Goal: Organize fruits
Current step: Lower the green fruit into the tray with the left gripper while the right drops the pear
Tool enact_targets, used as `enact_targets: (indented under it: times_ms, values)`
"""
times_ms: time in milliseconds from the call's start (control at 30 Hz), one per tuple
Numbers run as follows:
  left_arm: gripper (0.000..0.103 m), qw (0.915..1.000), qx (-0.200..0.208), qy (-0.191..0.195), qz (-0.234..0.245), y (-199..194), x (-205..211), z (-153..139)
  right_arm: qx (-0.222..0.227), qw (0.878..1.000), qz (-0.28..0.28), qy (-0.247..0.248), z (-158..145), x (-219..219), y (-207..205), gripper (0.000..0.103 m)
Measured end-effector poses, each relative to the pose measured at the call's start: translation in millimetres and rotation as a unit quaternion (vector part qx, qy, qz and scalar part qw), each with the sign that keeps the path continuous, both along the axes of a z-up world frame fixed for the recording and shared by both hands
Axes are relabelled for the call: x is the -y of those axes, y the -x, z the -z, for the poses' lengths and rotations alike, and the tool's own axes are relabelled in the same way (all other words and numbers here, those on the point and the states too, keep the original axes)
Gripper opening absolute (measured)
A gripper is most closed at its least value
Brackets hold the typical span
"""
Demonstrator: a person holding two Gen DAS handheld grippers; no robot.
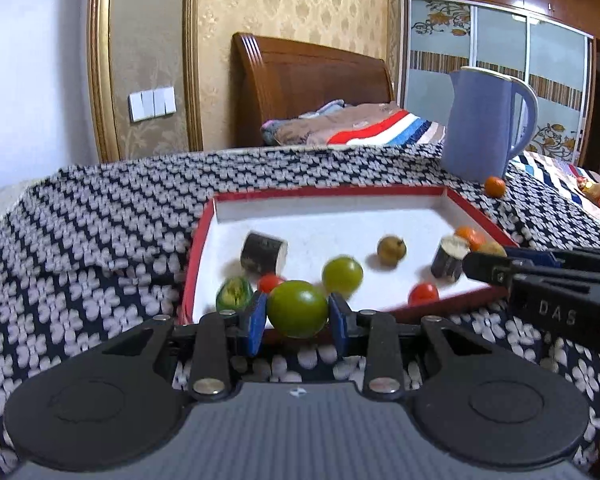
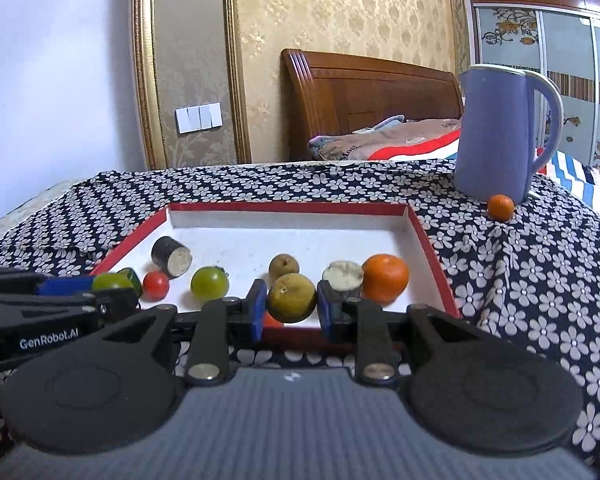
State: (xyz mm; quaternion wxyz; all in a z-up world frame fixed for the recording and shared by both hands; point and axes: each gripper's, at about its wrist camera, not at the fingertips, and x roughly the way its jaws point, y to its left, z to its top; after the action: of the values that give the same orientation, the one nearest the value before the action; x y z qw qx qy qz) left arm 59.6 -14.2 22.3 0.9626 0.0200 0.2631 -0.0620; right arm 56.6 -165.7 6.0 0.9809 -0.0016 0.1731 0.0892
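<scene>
A red-rimmed white tray [image 1: 404, 190] [image 2: 284, 207] lies on the flowered cloth. My left gripper [image 1: 298, 316] is shut on a green fruit [image 1: 297, 309] at the tray's near edge; it shows at the left of the right wrist view [image 2: 108, 282]. My right gripper [image 2: 291, 307] is shut on a brownish-yellow fruit [image 2: 291, 298] over the near edge. In the tray lie another green fruit [image 1: 342, 275] [image 2: 209, 283], red tomatoes [image 1: 423, 293] [image 2: 156, 285], a brown fruit [image 1: 391, 250] [image 2: 283, 265], two dark cut pieces [image 1: 264, 258] [image 2: 171, 257], and an orange [image 2: 385, 279].
A blue jug [image 1: 488, 124] [image 2: 500, 134] stands behind the tray at the right, with a small orange [image 1: 495, 186] [image 2: 501, 207] beside its base on the cloth. A bed with folded blankets [image 1: 340, 124] lies behind the table.
</scene>
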Motion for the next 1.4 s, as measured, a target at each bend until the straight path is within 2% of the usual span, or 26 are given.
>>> enact_targets:
  times_ms: [333,533,633,867,1067,1133,1400]
  values:
    - [0.033,0.9992,-0.025,0.006,-0.031,-48,-3,9,-0.017,1.0,0.011,0.013,2,-4,-39,0.025]
    - [0.033,0.9994,-0.021,-0.001,-0.029,-54,-3,10,-0.041,0.999,0.0,0.0,9,-5,-63,0.025]
    - [0.033,0.9994,-0.02,-0.008,-0.025,-55,1,12,-0.031,0.999,0.003,0.017,11,-12,-66,0.025]
    - [0.033,0.9991,-0.024,-0.003,-0.035,-65,-3,13,-0.026,1.0,-0.01,0.014,10,-16,-65,0.025]
    - [0.033,0.9987,-0.034,-0.005,-0.038,-72,-3,17,-0.066,0.998,-0.019,0.001,19,-11,-82,0.025]
    - [0.033,0.9987,-0.033,-0.002,-0.038,-72,-5,17,-0.063,0.998,-0.009,-0.007,21,-9,-83,0.025]
    - [0.033,0.9988,-0.024,-0.029,-0.032,-68,3,20,-0.049,0.999,-0.01,-0.007,19,-11,-80,0.038]
